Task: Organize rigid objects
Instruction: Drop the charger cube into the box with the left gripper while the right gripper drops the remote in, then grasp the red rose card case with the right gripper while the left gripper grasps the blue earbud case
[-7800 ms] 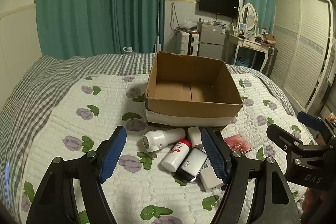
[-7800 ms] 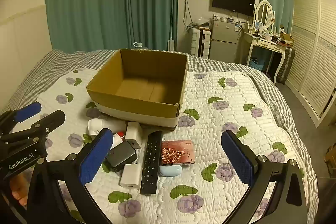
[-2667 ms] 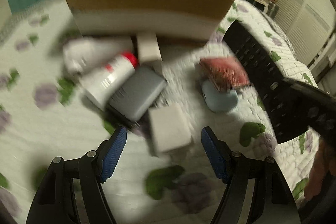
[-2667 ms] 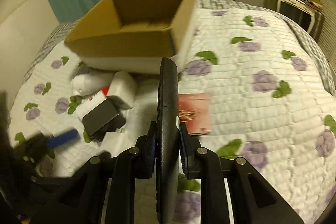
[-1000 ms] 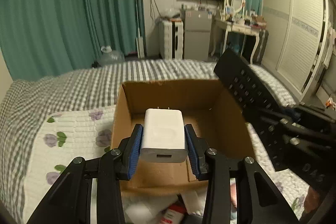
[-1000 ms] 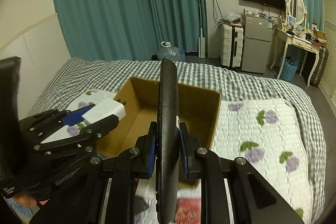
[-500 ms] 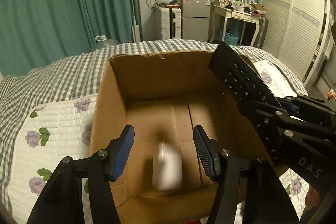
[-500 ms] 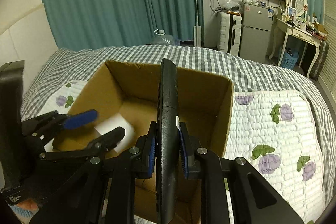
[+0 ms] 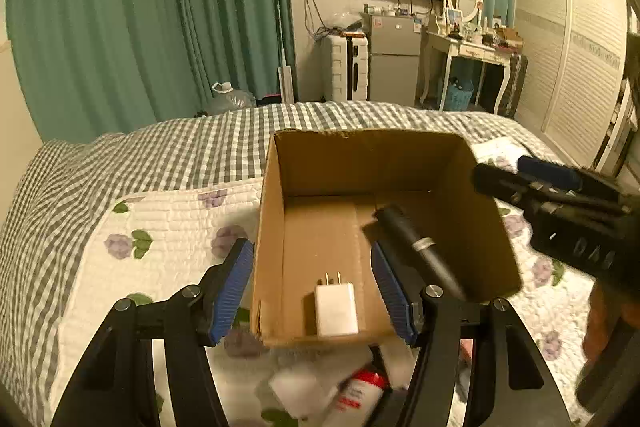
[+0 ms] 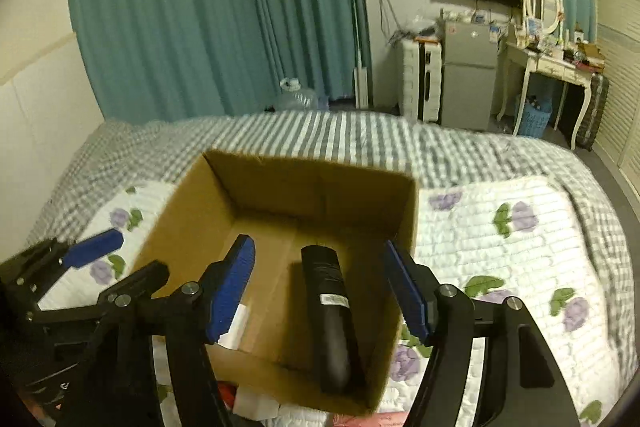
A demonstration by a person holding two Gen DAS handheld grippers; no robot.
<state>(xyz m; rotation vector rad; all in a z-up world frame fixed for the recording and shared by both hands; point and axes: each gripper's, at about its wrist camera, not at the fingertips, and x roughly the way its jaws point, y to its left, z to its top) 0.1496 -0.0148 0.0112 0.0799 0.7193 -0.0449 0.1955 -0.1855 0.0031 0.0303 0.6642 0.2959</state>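
Note:
An open cardboard box (image 9: 360, 163) (image 10: 312, 187) stands on the bed. A white charger (image 9: 336, 309) lies flat on its floor with the prongs pointing away; the right wrist view shows only its edge (image 10: 236, 323). A black remote (image 9: 420, 251) (image 10: 330, 311) rests inside the box along its right side, its back facing up. My left gripper (image 9: 314, 287) (image 10: 120, 263) hangs over the near wall, its jaws opening with nothing between them. Over the right half, my right gripper (image 10: 320, 287) (image 9: 516, 173) also has its jaws opening; the remote lies below, free of the pads.
A white bottle with a red cap (image 9: 356, 391) and other white items lie blurred on the quilt (image 9: 168, 227) just in front of the box. A hand (image 9: 600, 331) shows at the lower right. Beyond the bed are teal curtains, a small fridge, a dressing table and a wardrobe.
Both grippers were shut, left on the charger and right on the remote. Both have opened. The charger dropped to the box floor, then the remote fell in beside it.

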